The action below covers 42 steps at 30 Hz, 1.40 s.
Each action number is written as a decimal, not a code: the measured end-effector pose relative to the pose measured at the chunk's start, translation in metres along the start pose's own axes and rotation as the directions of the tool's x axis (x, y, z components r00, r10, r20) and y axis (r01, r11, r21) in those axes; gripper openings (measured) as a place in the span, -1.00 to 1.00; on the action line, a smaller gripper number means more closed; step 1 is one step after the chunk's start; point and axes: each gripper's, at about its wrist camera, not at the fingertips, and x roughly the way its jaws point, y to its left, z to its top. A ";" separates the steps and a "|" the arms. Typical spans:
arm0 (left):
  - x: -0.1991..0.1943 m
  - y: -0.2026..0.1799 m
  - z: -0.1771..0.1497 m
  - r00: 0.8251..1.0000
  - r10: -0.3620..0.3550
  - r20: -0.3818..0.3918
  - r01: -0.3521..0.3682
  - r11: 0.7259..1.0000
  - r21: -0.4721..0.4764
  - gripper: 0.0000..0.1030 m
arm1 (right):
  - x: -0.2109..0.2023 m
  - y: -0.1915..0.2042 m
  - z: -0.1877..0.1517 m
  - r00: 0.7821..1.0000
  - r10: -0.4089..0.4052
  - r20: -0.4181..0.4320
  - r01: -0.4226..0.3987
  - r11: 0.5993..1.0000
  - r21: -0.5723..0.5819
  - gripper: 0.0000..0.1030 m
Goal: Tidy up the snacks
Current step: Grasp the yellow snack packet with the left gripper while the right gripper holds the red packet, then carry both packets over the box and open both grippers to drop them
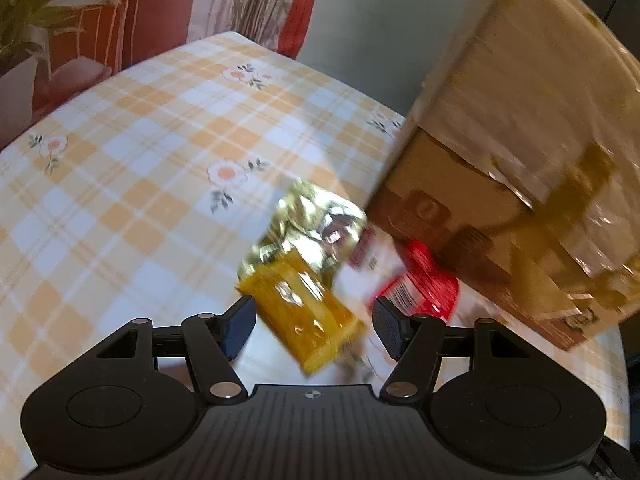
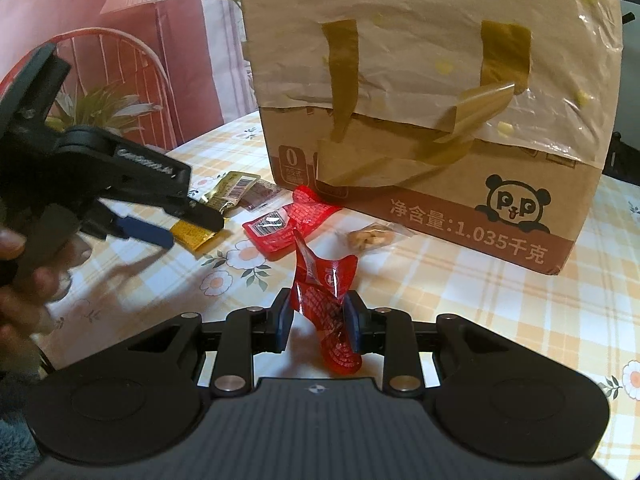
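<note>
1. Two grippers are working over a desk under a checked cloth, and the cardboard box is standing at the back, walling off that side.
2. Open cloth is lying free to the left of the snacks in the left wrist view, up to the desk's far edge (curtains hang beyond it).
3. The right gripper is clenching a red packet; the packet is standing nearly upright, its long axis rising out of the jaws and twisting toward the box.
4. The left gripper is hanging with jaws released over a yellow packet, which is lying on the cloth with its long axis slanting across the gap; the pads are not pressing it.
5. Another red packet is lying flat just before the box, beside a clear packet.
</note>
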 end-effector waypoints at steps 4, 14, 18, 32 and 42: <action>0.011 0.001 0.013 1.000 -0.008 0.011 0.008 1.000 0.018 0.28 | 0.000 -0.001 0.001 1.000 0.000 -0.002 0.000 1.000 0.000 -0.43; 0.004 -0.019 -0.018 0.988 0.113 0.101 -0.137 0.952 0.272 -0.21 | 0.001 -0.002 0.000 1.000 0.002 -0.001 -0.002 1.000 -0.005 -0.43; -0.005 -0.007 -0.015 0.990 0.101 0.103 -0.120 0.970 0.209 -0.34 | 0.001 -0.001 -0.001 1.000 0.000 -0.001 0.000 1.000 -0.011 -0.43; -0.051 -0.017 -0.032 0.985 -0.042 0.169 -0.001 0.969 0.246 -0.34 | -0.015 0.003 0.007 0.999 -0.004 0.048 0.006 1.000 -0.031 -0.43; -0.085 -0.026 -0.021 0.957 -0.117 0.266 0.036 0.957 0.289 -0.34 | -0.041 0.006 0.023 0.992 0.005 0.127 0.000 0.999 -0.043 -0.43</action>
